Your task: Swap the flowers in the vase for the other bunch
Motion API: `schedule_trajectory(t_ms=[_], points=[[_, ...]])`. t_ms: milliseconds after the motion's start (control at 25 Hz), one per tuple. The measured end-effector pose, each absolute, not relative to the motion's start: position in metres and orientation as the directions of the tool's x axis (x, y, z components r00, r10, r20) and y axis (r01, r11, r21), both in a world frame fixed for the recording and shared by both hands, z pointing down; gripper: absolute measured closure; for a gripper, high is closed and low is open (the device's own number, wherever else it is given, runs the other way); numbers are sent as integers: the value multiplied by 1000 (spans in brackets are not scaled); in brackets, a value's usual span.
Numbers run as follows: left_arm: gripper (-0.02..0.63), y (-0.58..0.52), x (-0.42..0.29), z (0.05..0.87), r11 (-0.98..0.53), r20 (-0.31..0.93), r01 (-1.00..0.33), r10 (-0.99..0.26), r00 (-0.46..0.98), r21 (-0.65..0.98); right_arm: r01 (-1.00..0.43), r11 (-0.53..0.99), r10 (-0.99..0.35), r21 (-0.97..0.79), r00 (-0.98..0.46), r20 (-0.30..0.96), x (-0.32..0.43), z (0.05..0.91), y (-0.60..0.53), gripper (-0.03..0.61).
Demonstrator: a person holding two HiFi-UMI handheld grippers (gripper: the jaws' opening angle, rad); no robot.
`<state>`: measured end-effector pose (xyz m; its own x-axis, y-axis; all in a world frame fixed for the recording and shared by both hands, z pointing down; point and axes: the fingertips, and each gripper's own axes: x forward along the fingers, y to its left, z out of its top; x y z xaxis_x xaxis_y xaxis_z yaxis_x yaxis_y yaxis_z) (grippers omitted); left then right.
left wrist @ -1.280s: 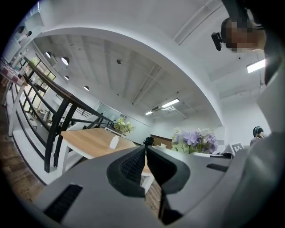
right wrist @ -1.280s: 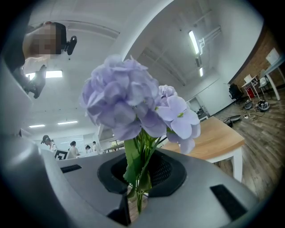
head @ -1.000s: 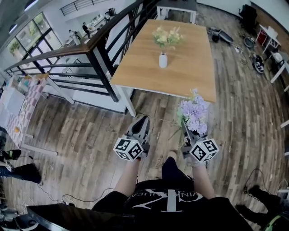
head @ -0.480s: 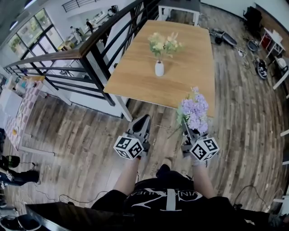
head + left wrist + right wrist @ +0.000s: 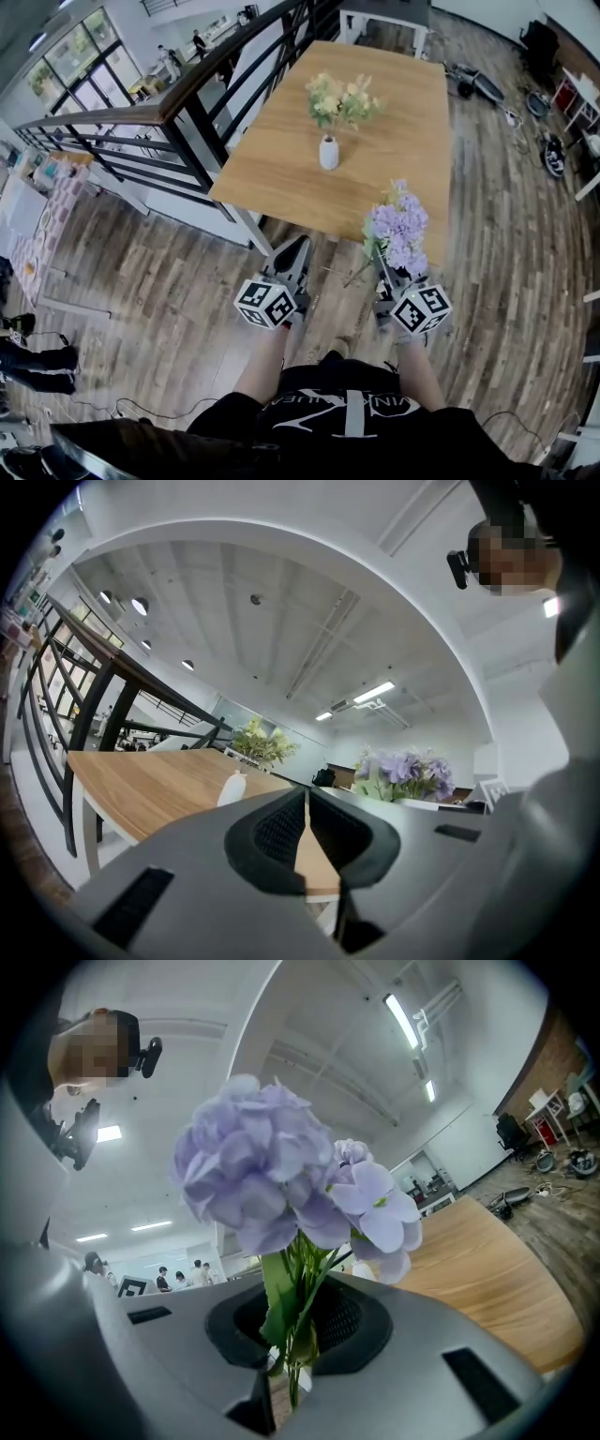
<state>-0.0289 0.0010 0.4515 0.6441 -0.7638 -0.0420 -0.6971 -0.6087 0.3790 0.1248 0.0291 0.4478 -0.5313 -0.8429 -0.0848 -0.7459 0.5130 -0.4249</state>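
A small white vase (image 5: 328,153) with a yellow-green bunch (image 5: 342,98) stands in the middle of the wooden table (image 5: 403,141). My right gripper (image 5: 382,274) is shut on the stems of a purple bunch (image 5: 398,230), held upright at the table's near edge. In the right gripper view the purple bunch (image 5: 281,1176) fills the centre, its green stems pinched between the pads of my right gripper (image 5: 296,1333). My left gripper (image 5: 292,257) is shut and holds nothing, level beside the right one. The left gripper view has the vase (image 5: 232,789) and yellow bunch (image 5: 261,744) past the shut left gripper (image 5: 307,810).
A black railing with a wooden handrail (image 5: 178,103) runs along the table's left side. Plank floor (image 5: 150,281) lies under me. Cables and gear (image 5: 553,150) lie on the floor at the far right, beside other white tables (image 5: 577,89).
Both grippers and the purple bunch have come closer to the table, whose near edge and vase now sit lower in the head view. The jaws have stayed as they were.
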Motion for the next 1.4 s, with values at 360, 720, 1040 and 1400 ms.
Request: schedule_trajectory(t_ms=[360,720,1040,1400], points=[[592,-21,-15,453,-608,-34,-704,-765,643,368,-727,511,-842,-459,-531,-96,139,453,3,517],[592,-57,-5,466,-613,-32,-689,-755,655,386,-719,506,-844,-477,-527,-101,143,459,-29,517],[592,-122,20,462,-652,-41,-645,-715,698,398,-741,471,-863,-479,-499,-78,154,457,-82,517],[592,-192,27,474,-642,-2,-649,-712,702,408,-749,437,-877,-499,-478,-51,159,464,-137,517]])
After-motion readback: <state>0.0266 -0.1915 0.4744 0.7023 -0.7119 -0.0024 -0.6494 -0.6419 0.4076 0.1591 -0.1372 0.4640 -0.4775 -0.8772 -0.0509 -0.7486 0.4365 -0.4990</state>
